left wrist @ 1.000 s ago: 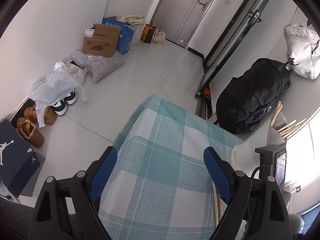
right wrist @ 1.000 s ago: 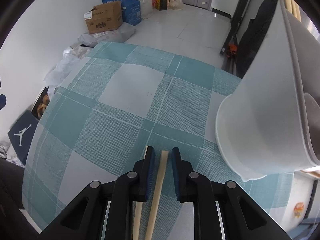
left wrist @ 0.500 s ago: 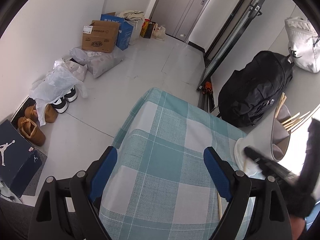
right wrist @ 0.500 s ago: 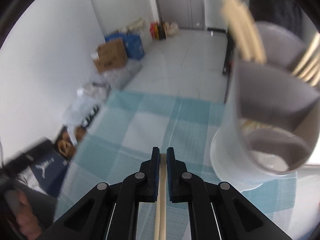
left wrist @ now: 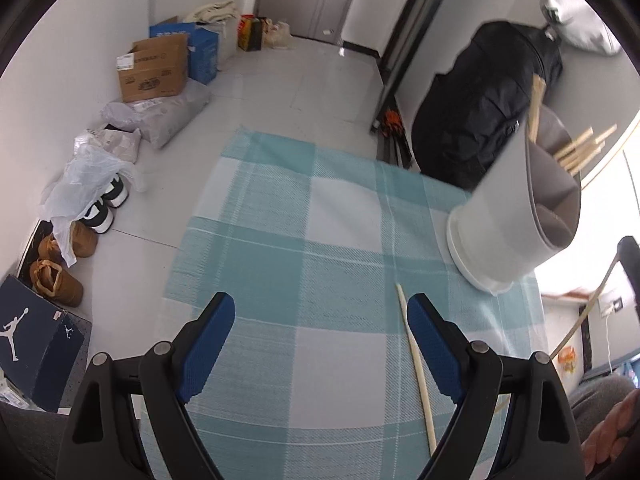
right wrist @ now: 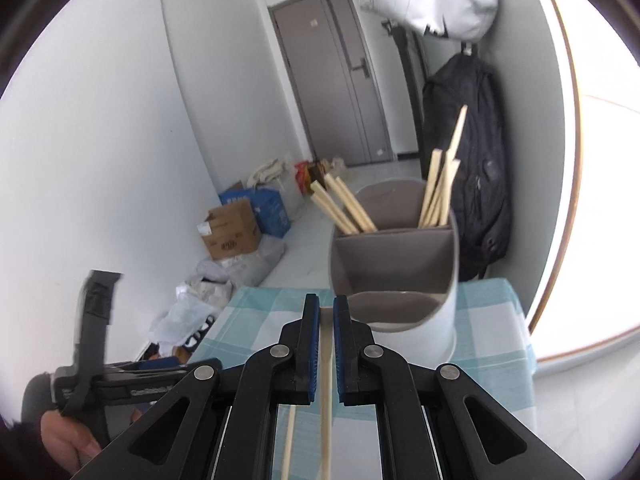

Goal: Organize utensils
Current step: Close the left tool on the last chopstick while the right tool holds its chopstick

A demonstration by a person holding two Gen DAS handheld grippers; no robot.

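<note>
One chopstick (right wrist: 326, 364) is clamped between the blue pads of the right gripper (right wrist: 327, 312), lifted off the counter (left wrist: 340, 372) and aimed toward the utensil holder (right wrist: 394, 280) just ahead; the jaws have just been closing on it. A second chopstick (left wrist: 416, 368) lies loose on the checked cloth near the counter's right edge, just inside the right pad of the left gripper (left wrist: 320, 344), whose jaws stand wide apart and grip nothing. The holder, a divided white cup with a grey insert, stands toward the far right corner of the counter. Its two rear compartments each contain a bundle of chopsticks (right wrist: 440, 196) leaning outward; the front compartment appears empty. Judged progress: well advanced, with one piece in transit and one remaining to be collected.
</note>
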